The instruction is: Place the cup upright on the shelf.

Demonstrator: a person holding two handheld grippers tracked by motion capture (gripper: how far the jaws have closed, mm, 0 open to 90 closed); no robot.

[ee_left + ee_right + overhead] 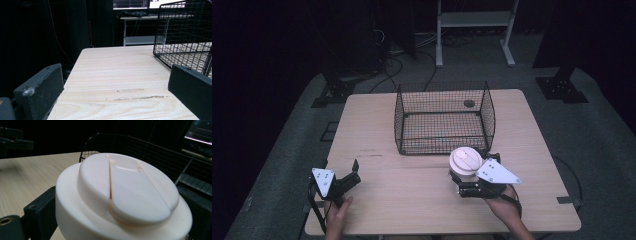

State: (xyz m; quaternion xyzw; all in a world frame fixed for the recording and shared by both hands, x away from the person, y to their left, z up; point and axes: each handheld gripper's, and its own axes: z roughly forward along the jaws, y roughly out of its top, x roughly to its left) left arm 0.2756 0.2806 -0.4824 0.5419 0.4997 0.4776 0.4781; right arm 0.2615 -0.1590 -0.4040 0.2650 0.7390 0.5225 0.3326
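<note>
Our right tool (pixel 466 176) pinched the white round flip-lid container (pixel 465 160) beside the black wire basket (pixel 443 117), ready for dropping in; our left tool (pixel 348 176) waited spread.

Open-topped wire basket (pixel 443 118) ahead, unobstructed

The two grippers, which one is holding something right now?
The right gripper, near the wire basket: its jaws are shut on the white lidded container. The left gripper sits open over bare table with nothing between its jaws.
</note>
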